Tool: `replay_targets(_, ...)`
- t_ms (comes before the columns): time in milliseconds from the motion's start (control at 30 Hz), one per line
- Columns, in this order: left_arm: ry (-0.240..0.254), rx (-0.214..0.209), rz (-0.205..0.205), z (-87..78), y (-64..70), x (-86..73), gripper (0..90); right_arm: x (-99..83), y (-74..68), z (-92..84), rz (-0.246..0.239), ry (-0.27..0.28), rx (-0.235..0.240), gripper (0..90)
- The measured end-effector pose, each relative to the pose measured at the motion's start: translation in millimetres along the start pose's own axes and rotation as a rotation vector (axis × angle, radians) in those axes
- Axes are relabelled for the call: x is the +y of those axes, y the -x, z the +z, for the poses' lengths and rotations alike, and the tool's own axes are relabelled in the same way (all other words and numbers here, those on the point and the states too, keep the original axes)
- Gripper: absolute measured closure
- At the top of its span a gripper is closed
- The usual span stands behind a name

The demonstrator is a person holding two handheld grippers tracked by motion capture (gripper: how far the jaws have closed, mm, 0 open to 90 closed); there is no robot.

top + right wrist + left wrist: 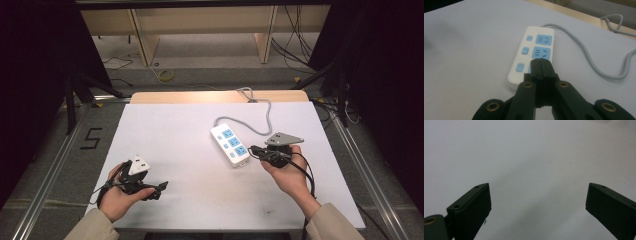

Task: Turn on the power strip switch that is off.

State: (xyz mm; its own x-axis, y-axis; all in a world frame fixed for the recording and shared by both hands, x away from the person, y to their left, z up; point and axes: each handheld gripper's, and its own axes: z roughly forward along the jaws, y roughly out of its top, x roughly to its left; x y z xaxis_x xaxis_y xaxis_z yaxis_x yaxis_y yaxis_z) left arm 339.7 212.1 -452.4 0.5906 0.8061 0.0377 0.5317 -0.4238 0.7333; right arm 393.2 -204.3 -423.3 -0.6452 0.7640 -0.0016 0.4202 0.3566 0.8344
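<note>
High view: a white power strip [230, 144] w/ blue sockets lies flat on the bench [190, 190], a bit right of the middle. Its grey cord [260, 127] runs off the back edge. The right tool [253, 150] is held low, tip just beside the strip's near end, maybe touching it; can't tell from up here. The left tool [159, 188] is well apart, near the front left of the bench, over bare white top.

Left gripper view: the left tool [537, 200] has its jaws wide apart, nothing btwn them, just plain bench below.

Right gripper view: the right tool [541, 65] has both jaws pressed tight together, holding nothing. Its tip sits over the near blue socket, by the row of small blue buttons [524, 50]. Looks set to poke, not grab.

How the strip will likely handle: hard plastic, stiff, prob light. The top is smooth, so it may slide on the bench if pushed from the side. The cord is bendy and can tug the strip back. Best place to hold: across the two long sides, near the middle. The left tool could pin the far end so it stays put while the right one presses a button.
</note>
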Motion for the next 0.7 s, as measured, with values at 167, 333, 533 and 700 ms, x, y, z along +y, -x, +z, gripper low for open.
replay_targets(167, -0.002, 0.0, 0.0, -0.1, -0.1, 0.1, 5.9, 1.6, -1.1, 2.4, -0.003, 0.0, 0.001, 90.0)
replay_targets(333, 0.0, 0.001, 0.0, -0.1, 0.0, 0.0, 5.9, 2.9, -2.4, 5.2, -0.005, 0.001, 0.005, 90.0)
replay_targets(533, -0.002, -0.001, 0.0, -0.1, 0.1, 0.1, 5.9, 4.5, -3.6, 7.3, 0.0, -0.004, 0.01, 90.0)
replay_targets(700, -0.002, 0.0, 0.002, 0.0, 0.0, 0.1, 5.9, 5.3, -4.5, 10.0, -0.002, -0.008, 0.015, 90.0)
